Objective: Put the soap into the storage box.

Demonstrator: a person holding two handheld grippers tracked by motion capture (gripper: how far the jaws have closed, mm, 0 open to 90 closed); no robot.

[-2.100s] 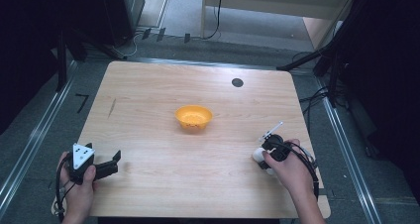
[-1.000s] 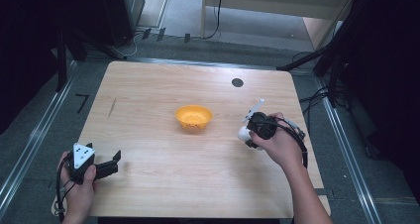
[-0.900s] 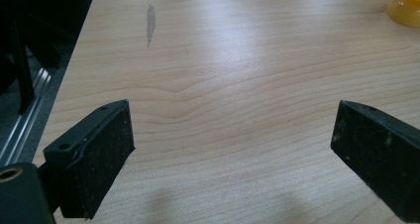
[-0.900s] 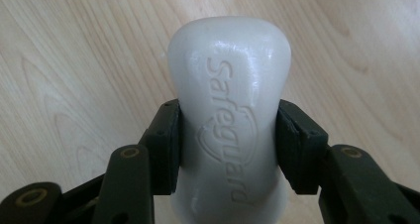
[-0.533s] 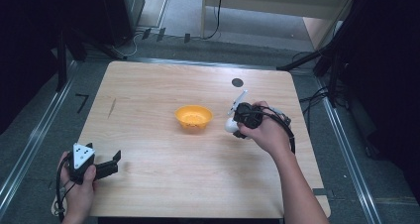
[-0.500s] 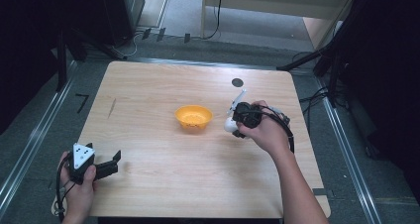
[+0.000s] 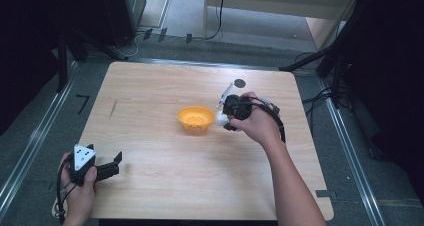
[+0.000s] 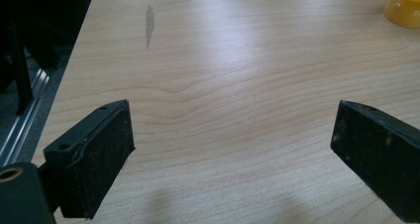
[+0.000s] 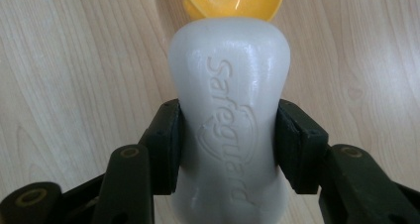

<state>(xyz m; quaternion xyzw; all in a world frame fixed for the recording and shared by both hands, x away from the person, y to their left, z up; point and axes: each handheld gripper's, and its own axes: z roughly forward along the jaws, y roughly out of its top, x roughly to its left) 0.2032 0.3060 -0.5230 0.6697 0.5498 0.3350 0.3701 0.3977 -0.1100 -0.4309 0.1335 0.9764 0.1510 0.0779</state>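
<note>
A white bar of soap (image 9: 229, 120) with raised lettering is clamped between the two black pads of my right gripper (image 9: 228, 144), which is shut on it. From above, the right gripper (image 7: 226, 115) holds the soap (image 7: 220, 119) just right of a small orange bowl (image 7: 195, 119) in the middle of the wooden table. In the right gripper view the orange bowl (image 9: 233, 1) lies just beyond the soap's far end. My left gripper (image 7: 114, 165) rests near the table's front left corner, its jaws wide apart over bare wood (image 8: 233, 149) with nothing between them.
The wooden table (image 7: 150, 91) has a small dark round mark (image 7: 240, 82) near its far edge and a faint grey streak (image 8: 148, 23) at its left side. Metal rails and cables run along the floor on both sides.
The right hand has carried the soap from the table's right front toward the centre, up to the orange bowl's right side. The left gripper has stayed put.
</note>
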